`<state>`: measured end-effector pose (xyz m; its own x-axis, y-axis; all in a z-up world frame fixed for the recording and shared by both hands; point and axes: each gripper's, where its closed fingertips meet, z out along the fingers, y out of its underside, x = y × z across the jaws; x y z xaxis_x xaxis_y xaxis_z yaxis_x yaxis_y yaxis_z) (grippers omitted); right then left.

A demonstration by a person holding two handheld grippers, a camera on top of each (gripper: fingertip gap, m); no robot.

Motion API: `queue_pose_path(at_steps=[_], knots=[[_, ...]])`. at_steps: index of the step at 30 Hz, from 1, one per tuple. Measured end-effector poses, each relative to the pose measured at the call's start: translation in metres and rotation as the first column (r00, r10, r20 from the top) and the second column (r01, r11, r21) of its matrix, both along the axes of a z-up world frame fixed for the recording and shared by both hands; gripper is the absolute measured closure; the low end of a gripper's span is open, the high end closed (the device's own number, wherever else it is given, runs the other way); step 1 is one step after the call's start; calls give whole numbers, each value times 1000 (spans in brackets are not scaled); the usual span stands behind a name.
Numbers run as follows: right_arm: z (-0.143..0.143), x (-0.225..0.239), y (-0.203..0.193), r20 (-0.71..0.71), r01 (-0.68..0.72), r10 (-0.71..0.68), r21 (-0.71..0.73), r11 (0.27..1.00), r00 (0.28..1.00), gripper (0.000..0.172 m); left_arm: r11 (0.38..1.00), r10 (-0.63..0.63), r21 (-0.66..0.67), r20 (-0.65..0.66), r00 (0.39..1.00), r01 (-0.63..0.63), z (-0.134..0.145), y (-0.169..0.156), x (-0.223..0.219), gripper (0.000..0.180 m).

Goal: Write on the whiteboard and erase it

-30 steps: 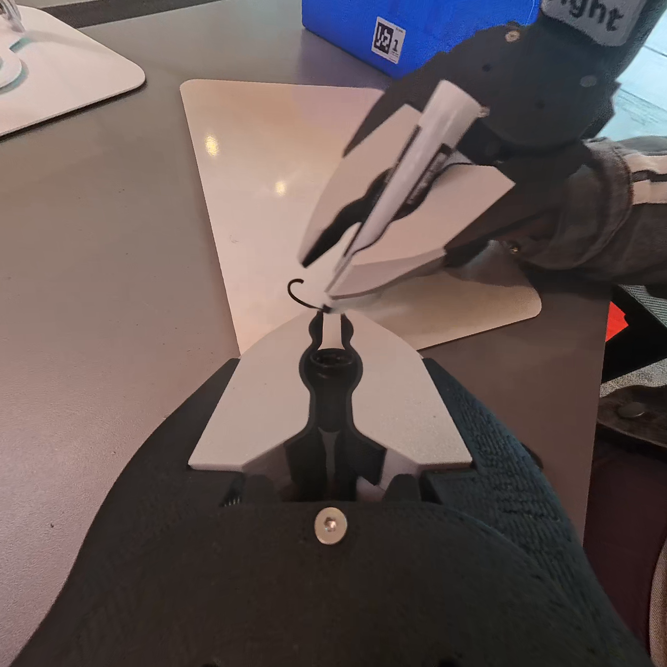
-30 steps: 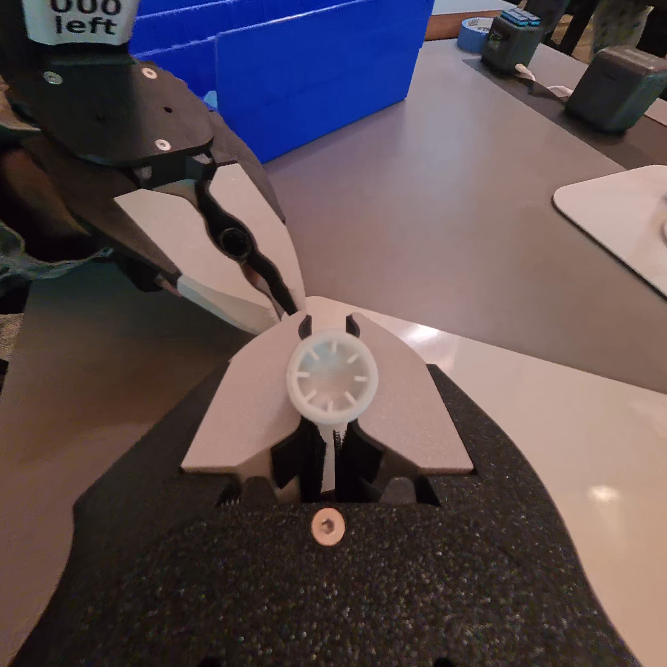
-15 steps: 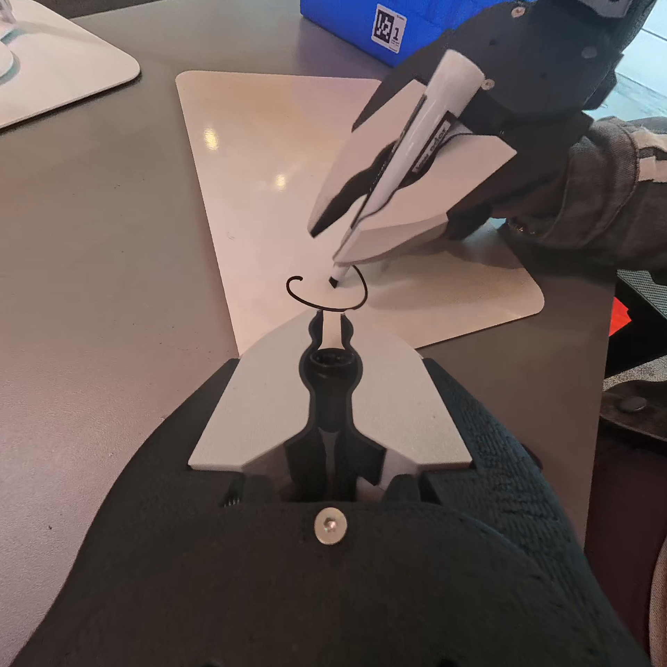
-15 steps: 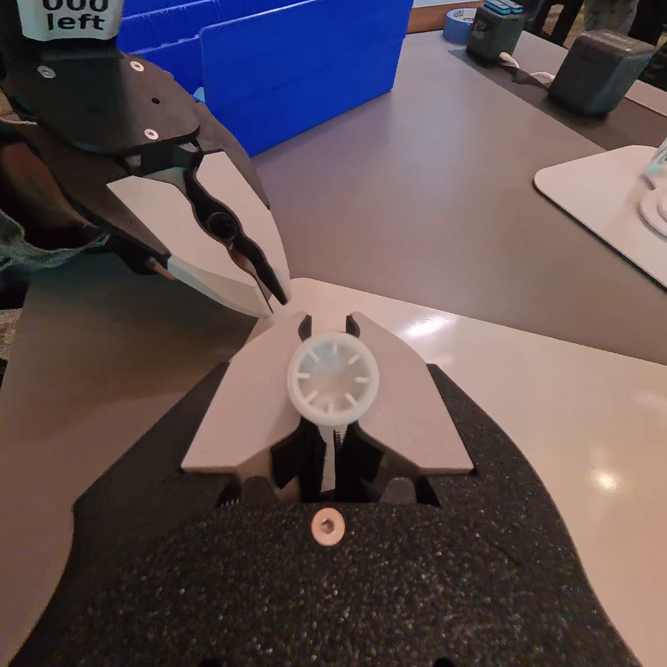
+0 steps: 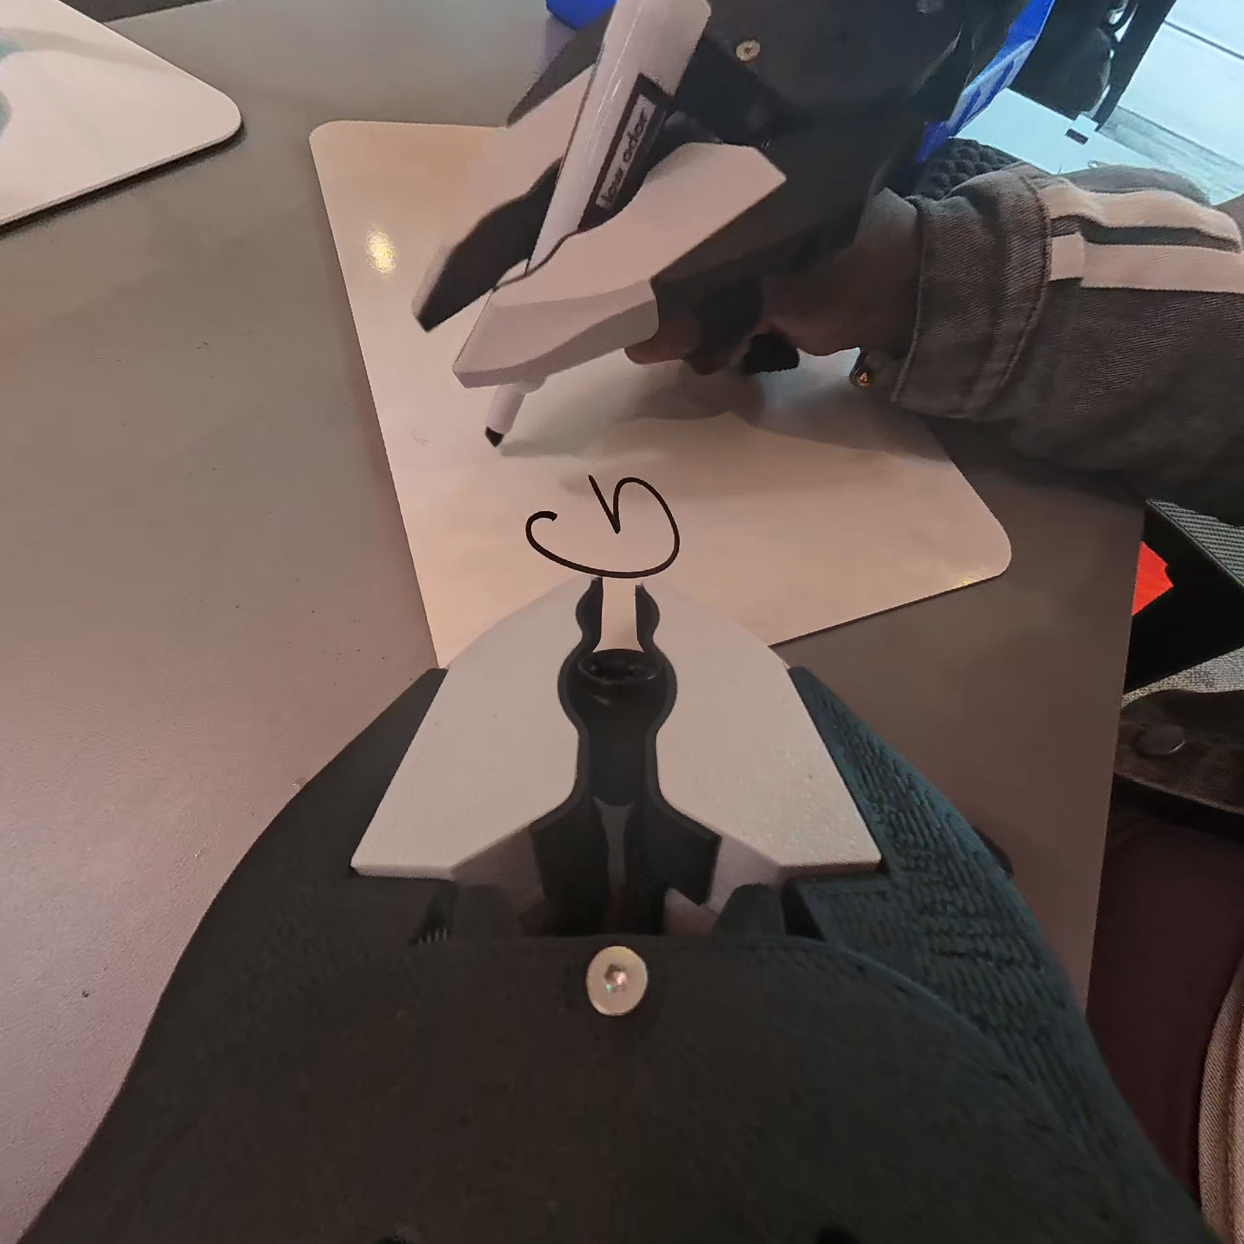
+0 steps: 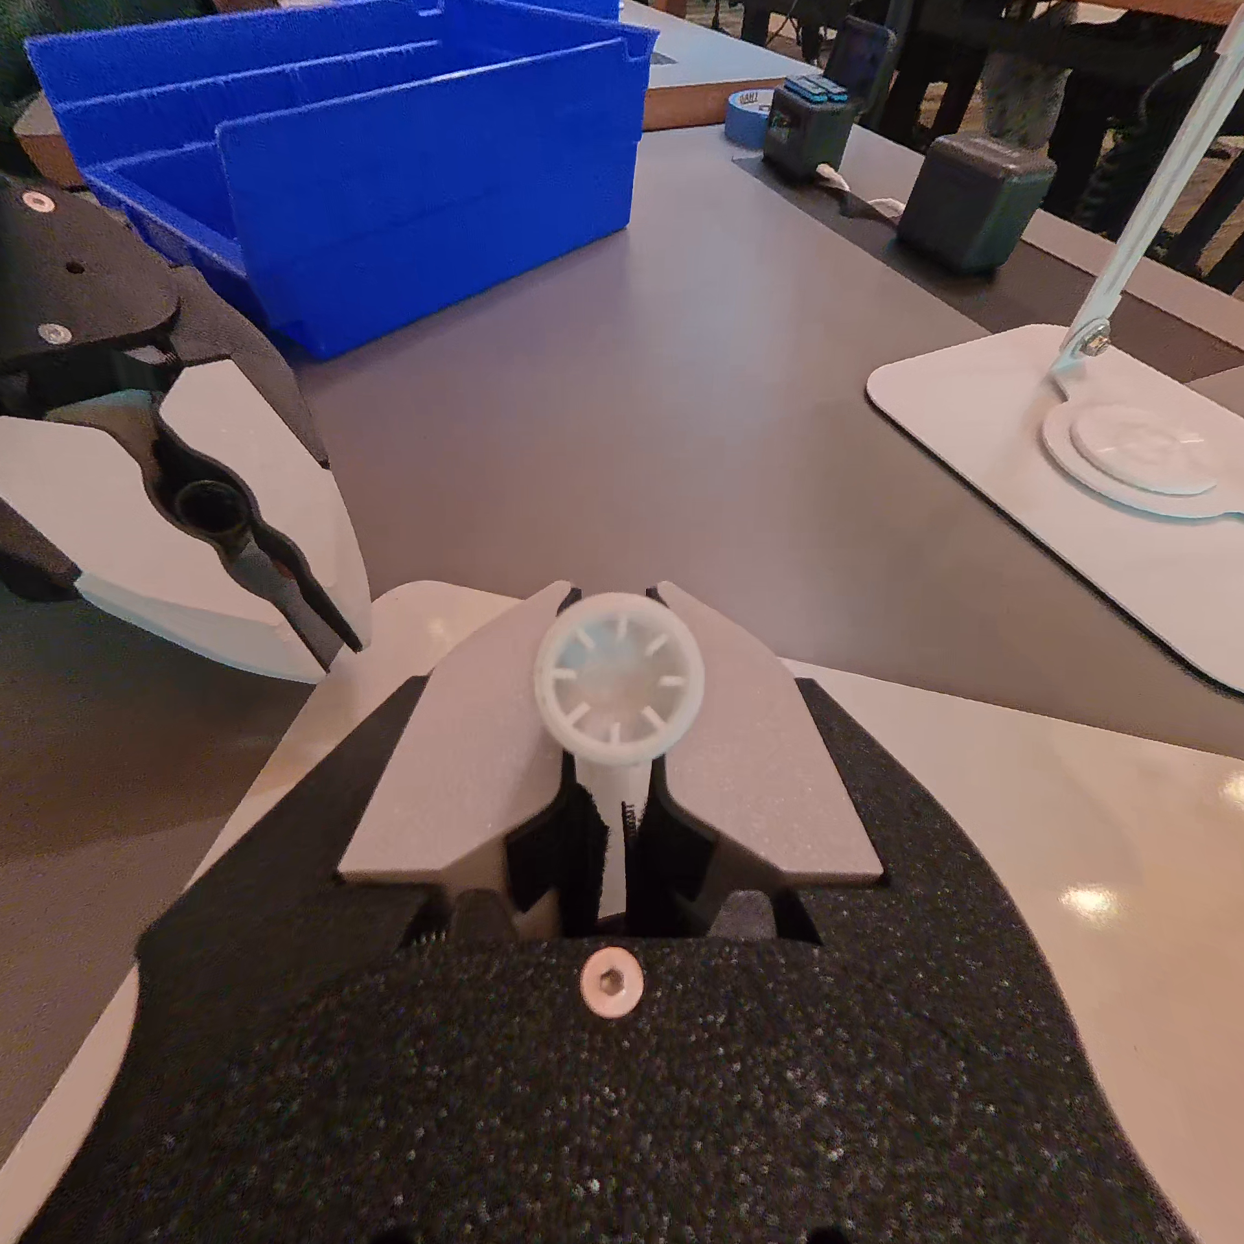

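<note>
— On the grey table, where is our flat white whiteboard [image 5: 774,485]?

— Under both grippers, with 1 black curly line [image 5: 602,535]. Our right gripper [image 5: 485,343] clamps the white marker [image 5: 606,134], tip just over the board.

— And our left gripper [image 5: 616,589]?

— It grips the black marker cap [image 5: 616,673]; fingertips narrowly apart.

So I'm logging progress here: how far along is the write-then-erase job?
A black scribble already sits on the whiteboard. The right hand-held gripper grips the white marker, tip on or just above the board beyond the scribble. The left hand-held gripper holds the black cap. Erasing remains; no eraser shows.
</note>
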<state>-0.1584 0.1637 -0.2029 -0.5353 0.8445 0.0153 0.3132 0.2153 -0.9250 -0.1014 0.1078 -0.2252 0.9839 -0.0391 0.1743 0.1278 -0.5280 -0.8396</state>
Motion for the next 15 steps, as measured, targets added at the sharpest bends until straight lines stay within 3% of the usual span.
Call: queue_pose_path(at_steps=[10, 15], knots=[[-7, 57, 23, 52, 48, -48, 8, 999, 997, 153, 1000, -10, 1, -18, 1000, 10, 0, 0, 2, 171], [3, 35, 22, -9, 49, -49, -23, 999, 999, 153, 1000, -10, -4, -20, 1000, 10, -1, 0, 2, 171]])
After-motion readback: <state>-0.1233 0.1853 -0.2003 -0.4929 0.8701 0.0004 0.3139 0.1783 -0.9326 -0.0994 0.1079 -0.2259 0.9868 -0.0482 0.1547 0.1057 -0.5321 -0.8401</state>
